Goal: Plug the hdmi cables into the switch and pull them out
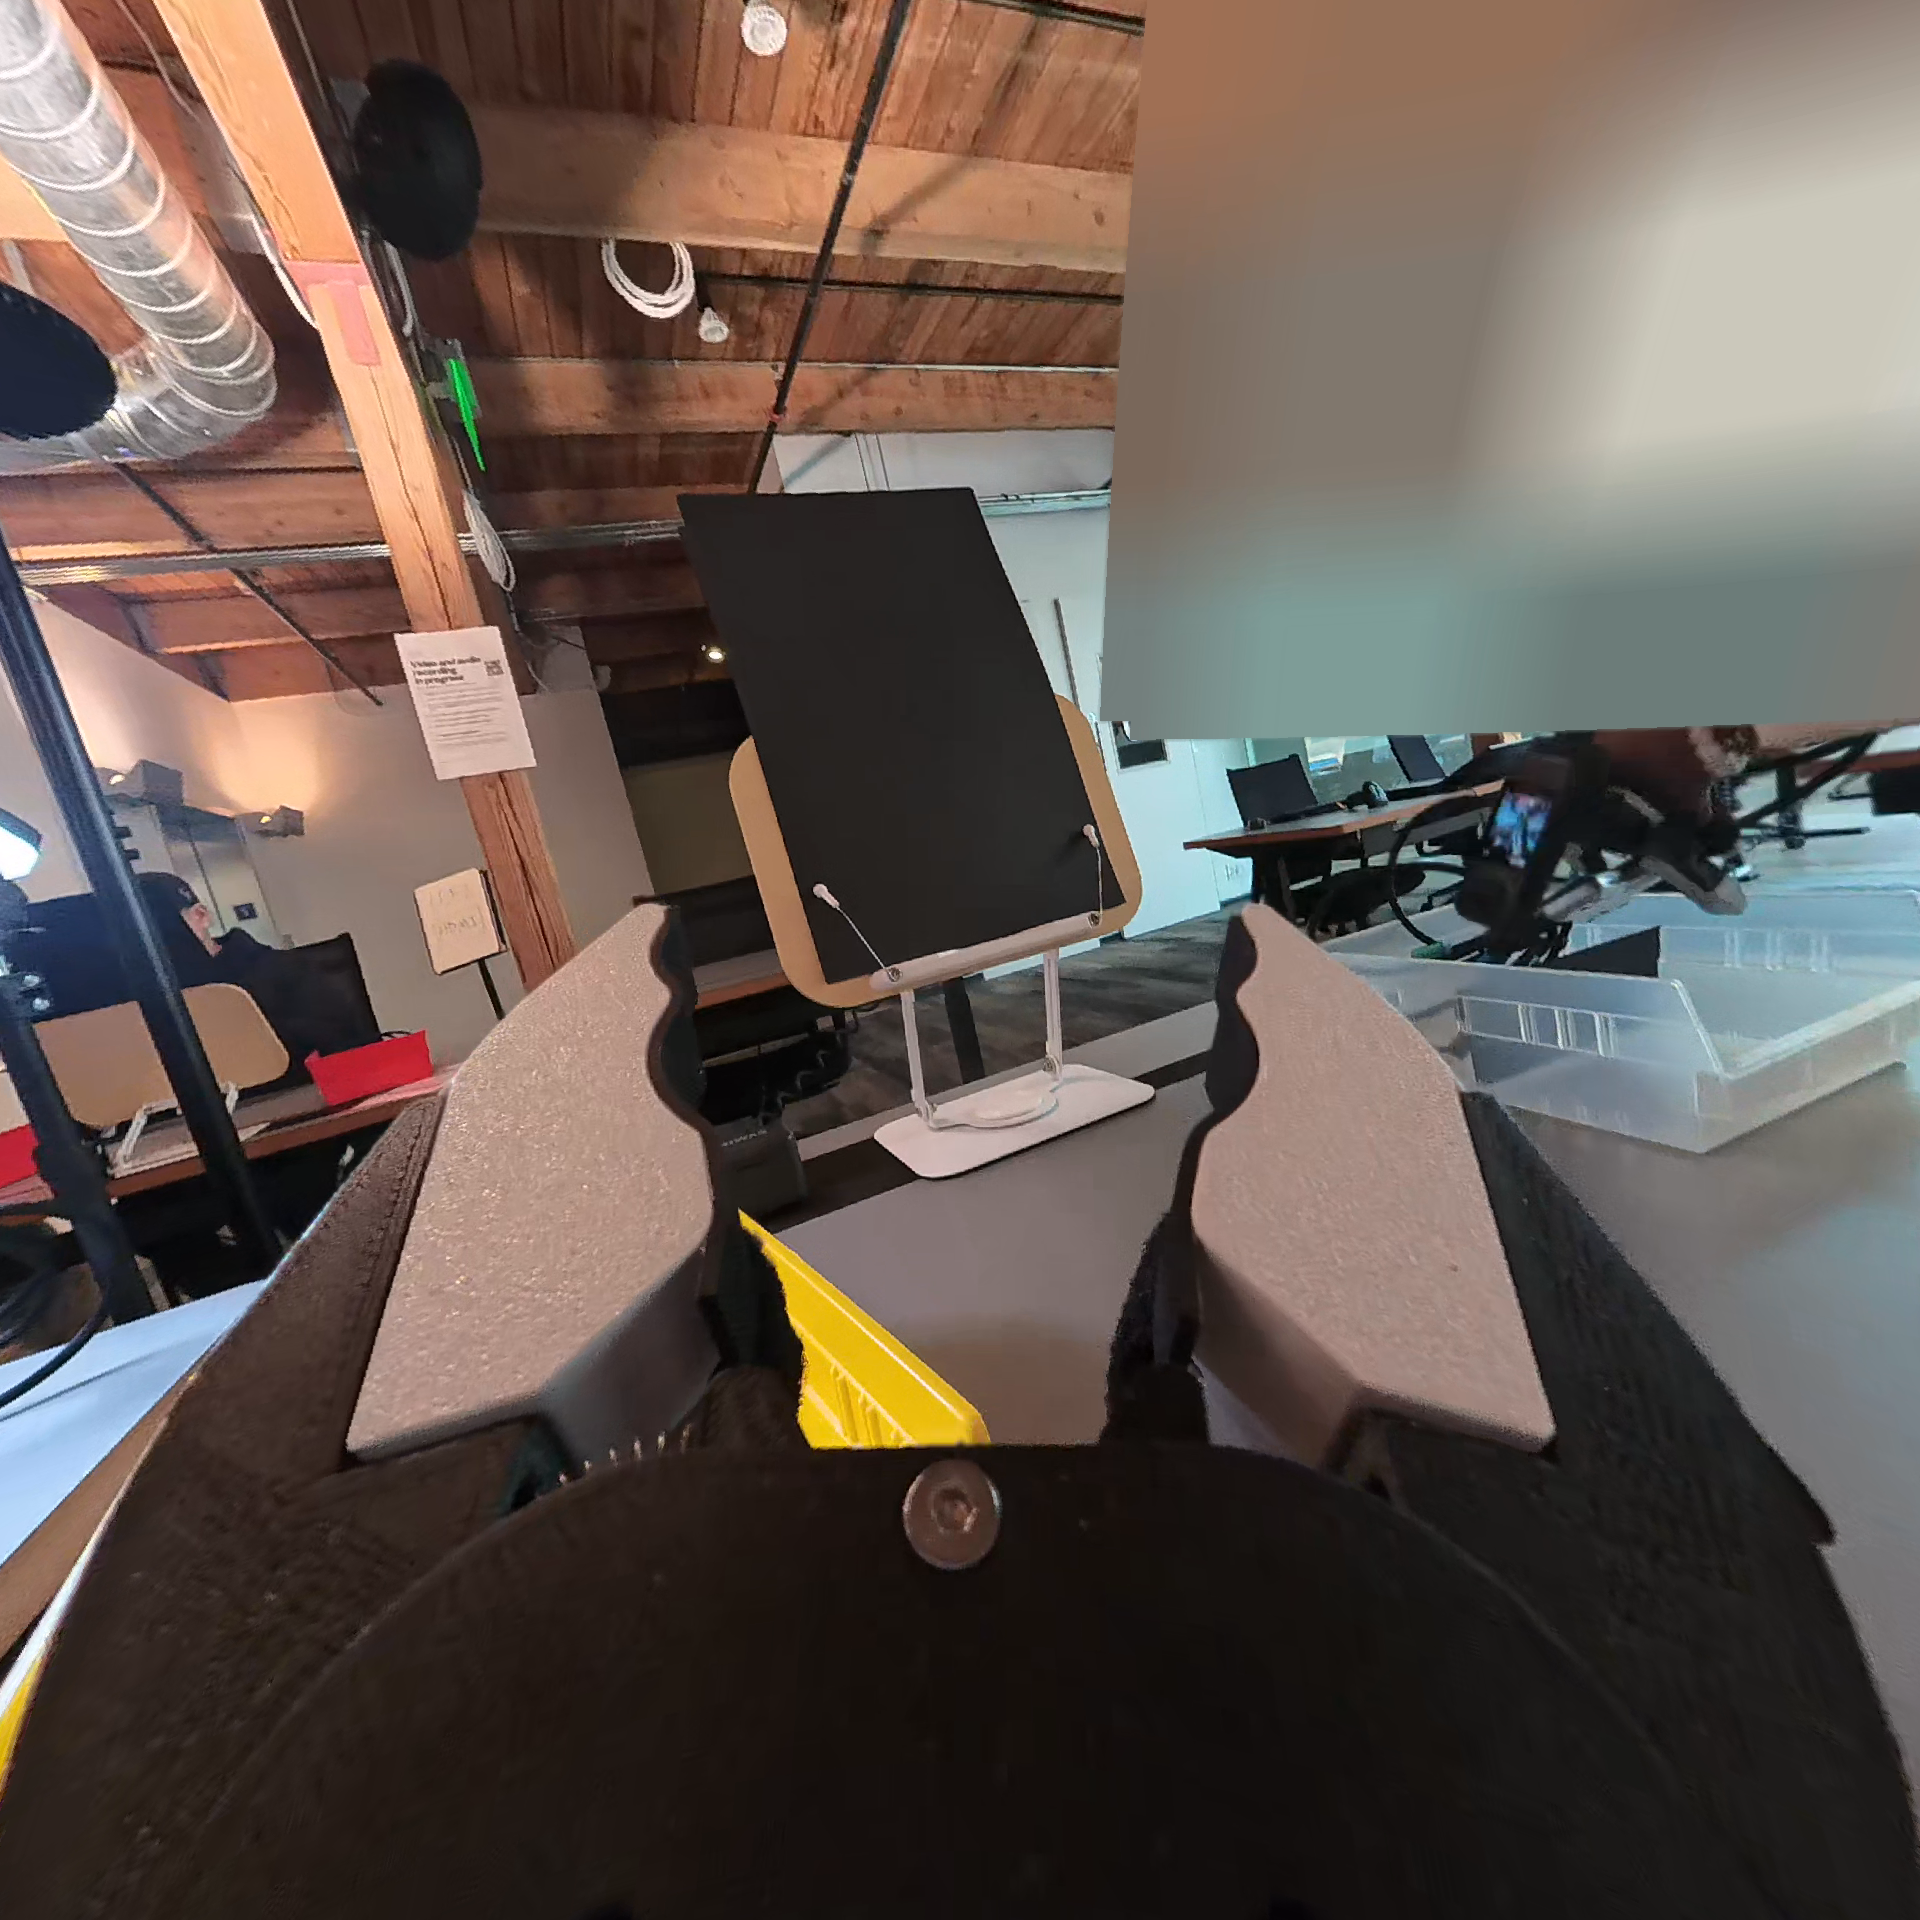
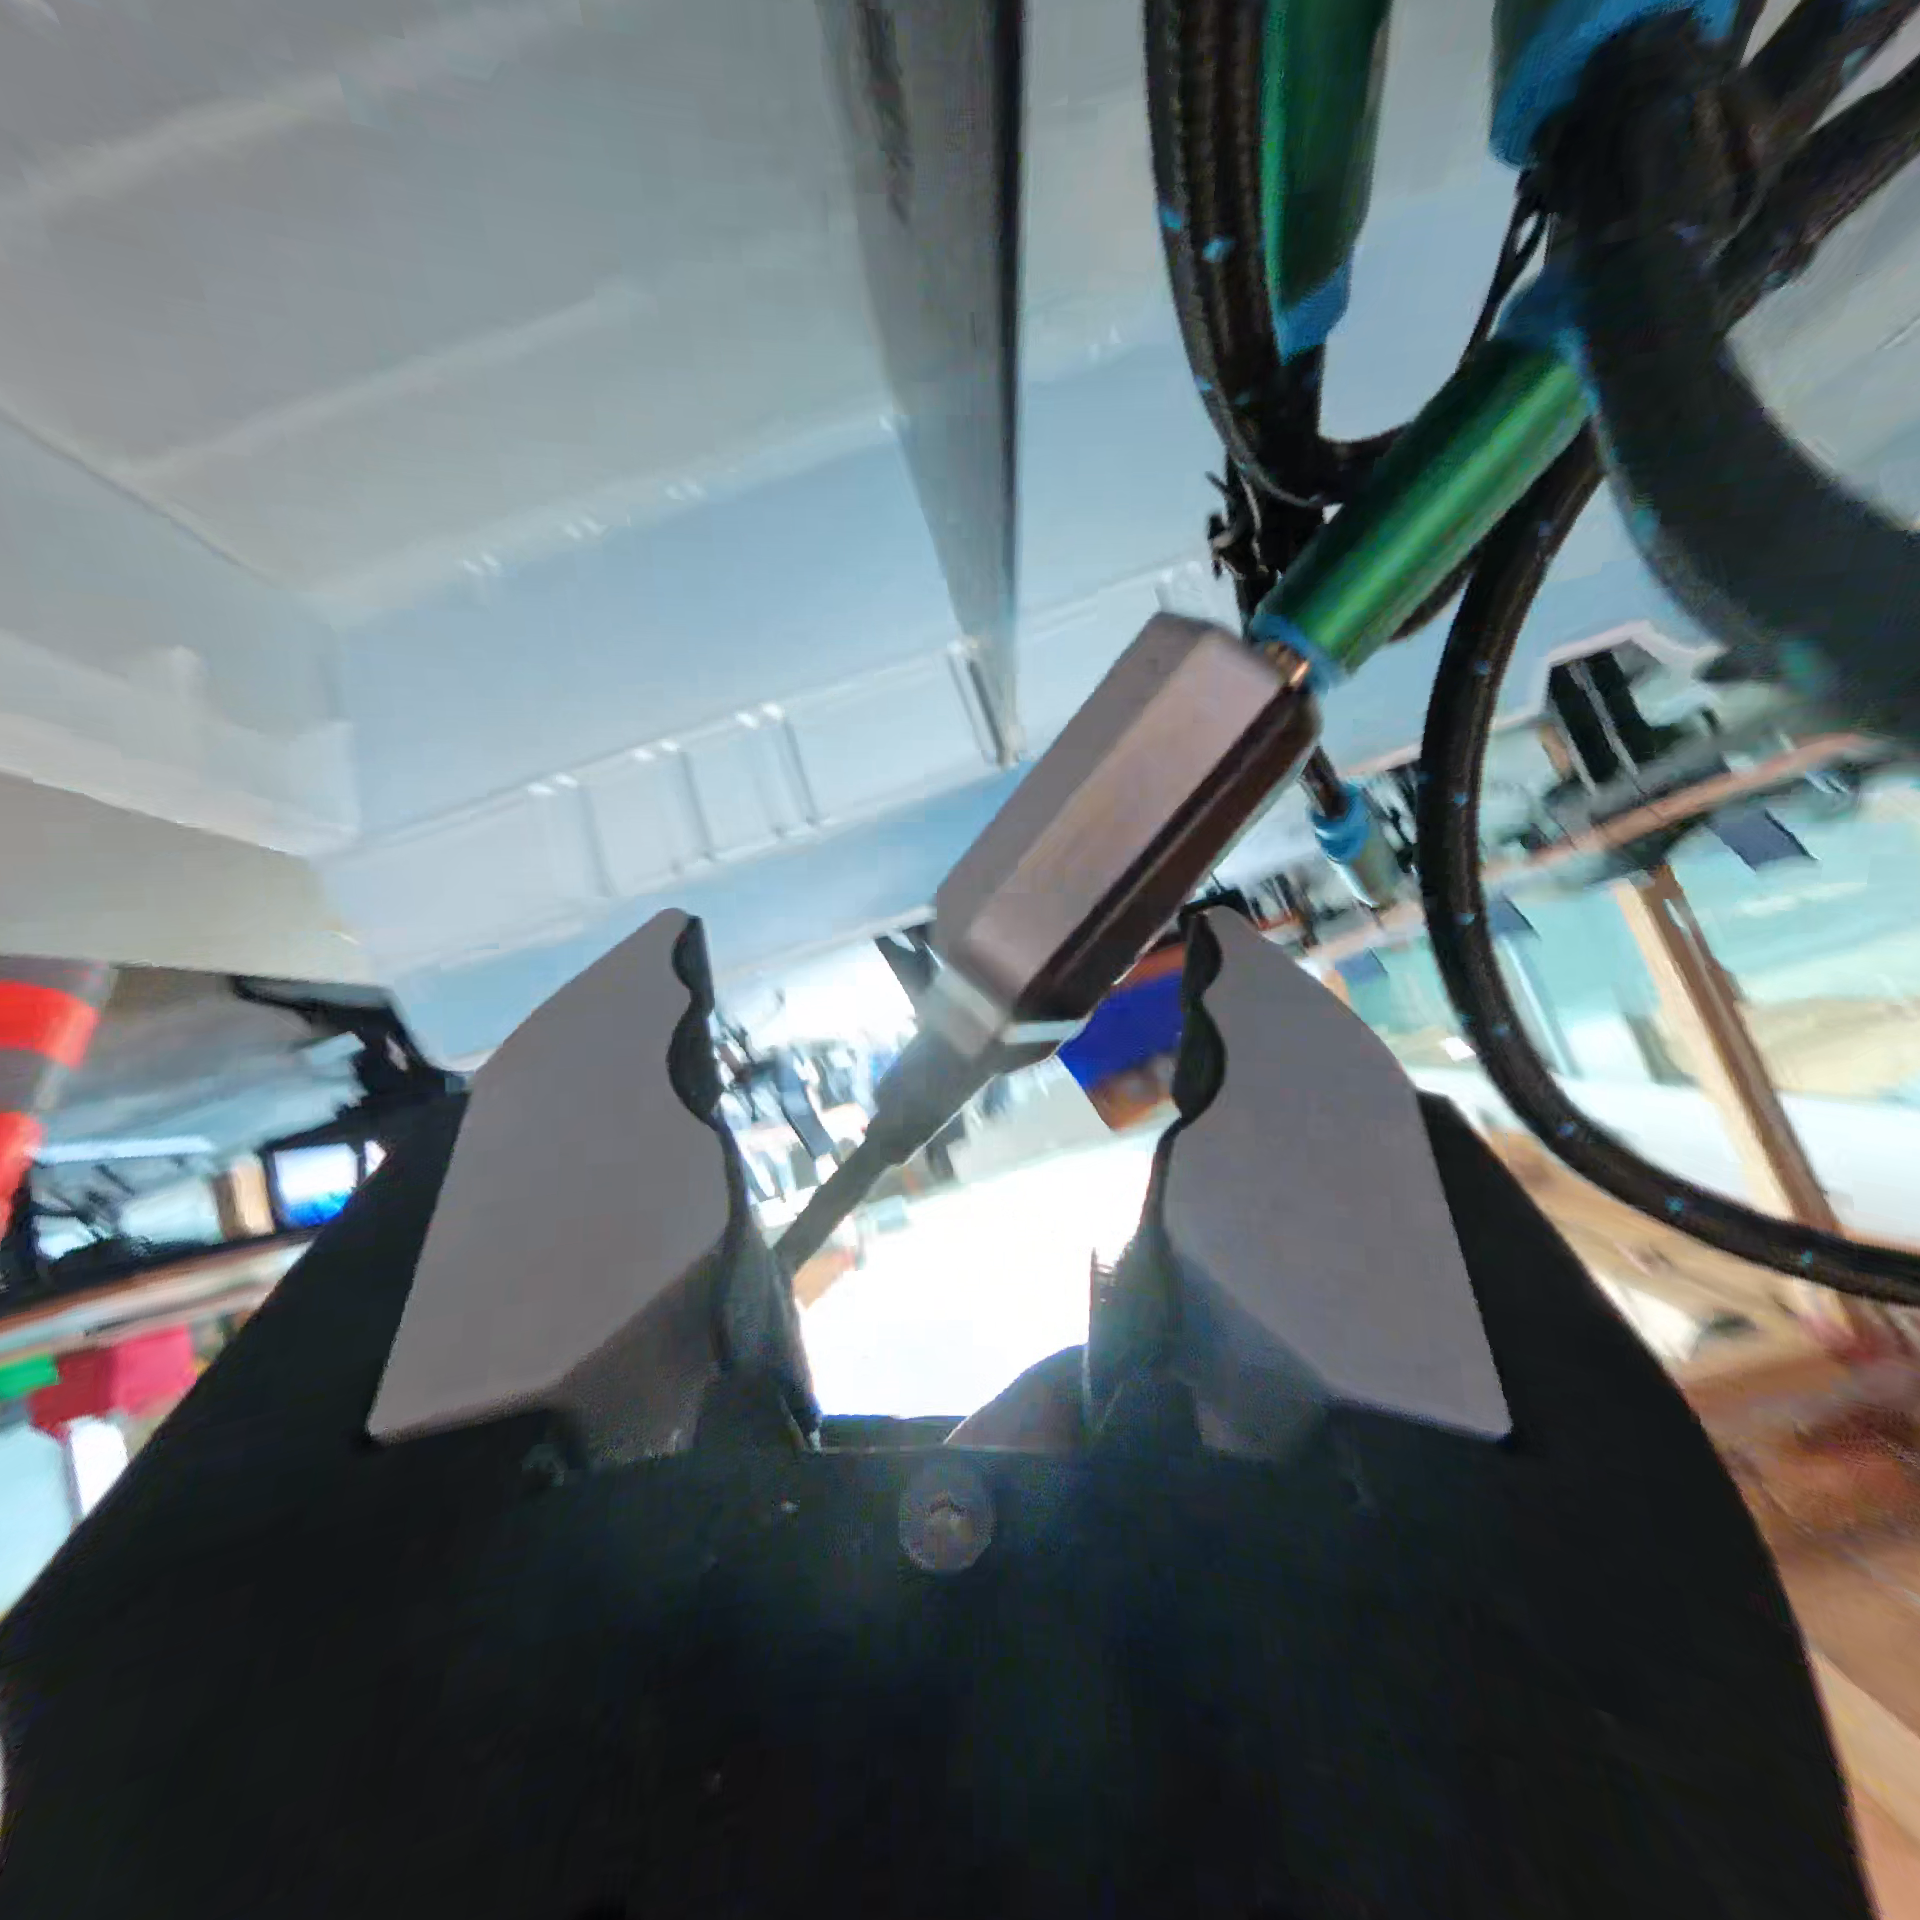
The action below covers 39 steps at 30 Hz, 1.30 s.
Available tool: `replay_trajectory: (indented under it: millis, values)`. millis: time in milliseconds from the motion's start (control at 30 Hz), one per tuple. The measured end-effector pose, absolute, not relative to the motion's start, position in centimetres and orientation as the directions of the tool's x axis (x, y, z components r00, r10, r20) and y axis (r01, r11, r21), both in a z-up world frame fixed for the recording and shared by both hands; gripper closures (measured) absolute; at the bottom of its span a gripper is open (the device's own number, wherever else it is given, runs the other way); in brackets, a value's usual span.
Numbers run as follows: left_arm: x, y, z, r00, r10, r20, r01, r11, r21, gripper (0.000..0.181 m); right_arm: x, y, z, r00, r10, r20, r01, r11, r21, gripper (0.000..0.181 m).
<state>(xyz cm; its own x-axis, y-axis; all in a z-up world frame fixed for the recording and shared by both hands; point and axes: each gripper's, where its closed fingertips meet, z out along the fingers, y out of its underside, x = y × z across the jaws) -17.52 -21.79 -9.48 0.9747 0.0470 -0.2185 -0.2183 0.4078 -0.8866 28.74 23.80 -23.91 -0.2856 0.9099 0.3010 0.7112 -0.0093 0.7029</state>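
The left gripper (image 1: 951,1023) is seen with jaws spread, empty, above a grey table (image 1: 997,1288). The right gripper (image 2: 940,1023) is likewise spread; the switch (image 2: 1117,831) with green-ended cables (image 2: 1423,520) hangs just beyond its fingertips, tilted.

Grey finger faces on black bodies are seen on the left gripper (image 1: 951,1023) and right gripper (image 2: 945,1023). The switch (image 2: 1122,821) is metallic grey-brown. Green connector sleeves with blue collars are noted on black braided, blue-flecked cables (image 2: 1455,935). A yellow bin (image 1: 873,1361) and a clear tray (image 1: 1621,1039) are recorded.
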Motion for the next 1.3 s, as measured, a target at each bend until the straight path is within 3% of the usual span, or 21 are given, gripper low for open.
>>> replay_trajectory:
  millis: [100,167,367,567,733,833,900,1000,1100,1200,1300]
  values:
    - [-17.2,-21.7,-9.4,0.979,0.007,-0.205,-0.189,0.415,-0.890,0.085,27.3,20.0,-24.3,-0.140,0.971,0.192,0.836,0.012,0.548,0.065]
    - [-16.9,-21.6,-9.3,0.984,-0.036,-0.174,-0.142,0.428,-0.893,0.086,26.3,17.9,-24.0,-0.092,0.990,0.102,0.891,0.036,0.452,0.055]
    - [-15.8,-21.0,-9.8,0.982,-0.127,-0.142,-0.080,0.402,-0.912,0.084,22.1,9.9,-21.5,-0.083,0.950,-0.300,0.989,0.115,0.090,0.059]
    - [-15.5,-21.4,-9.3,0.981,-0.164,-0.106,-0.024,0.436,-0.900,0.084,17.7,3.8,-17.8,-0.283,0.800,-0.529,0.943,0.130,-0.308,0.060]
    - [-16.1,-22.1,-8.8,0.985,-0.164,-0.063,0.021,0.467,-0.884,0.085,13.5,0.2,-12.2,-0.556,0.704,-0.443,0.676,0.071,-0.734,0.056]
    - [-16.3,-22.3,-8.5,0.985,-0.167,-0.043,0.044,0.486,-0.873,0.085,11.7,-0.9,-6.2,-0.688,0.681,-0.251,0.290,-0.059,-0.955,0.055]
    - [-16.4,-22.4,-8.2,0.985,-0.173,-0.022,0.069,0.500,-0.863,0.085,11.9,-0.6,-1.0,-0.697,0.711,-0.090,-0.056,-0.179,-0.982,0.056]
    - [-17.0,-22.3,-7.9,0.990,-0.142,0.007,0.078,0.503,-0.861,0.085,13.5,2.4,4.6,-0.437,0.899,0.038,-0.508,-0.212,-0.835,0.054]
    - [-18.5,-21.9,-8.2,0.999,-0.022,0.023,0.031,0.460,-0.887,0.085,14.9,6.2,5.0,0.057,0.998,-0.013,-0.624,0.026,-0.781,0.053]
    - [-20.4,-21.5,-8.9,0.992,0.116,0.054,0.004,0.399,-0.917,0.080,16.0,9.0,0.9,0.542,0.839,0.058,-0.307,0.261,-0.915,0.037]
    - [-21.5,-20.8,-9.7,0.974,0.221,0.059,-0.018,0.335,-0.942,0.058,18.9,10.1,-3.9,0.786,0.545,0.291,0.134,0.310,-0.941,0.033]
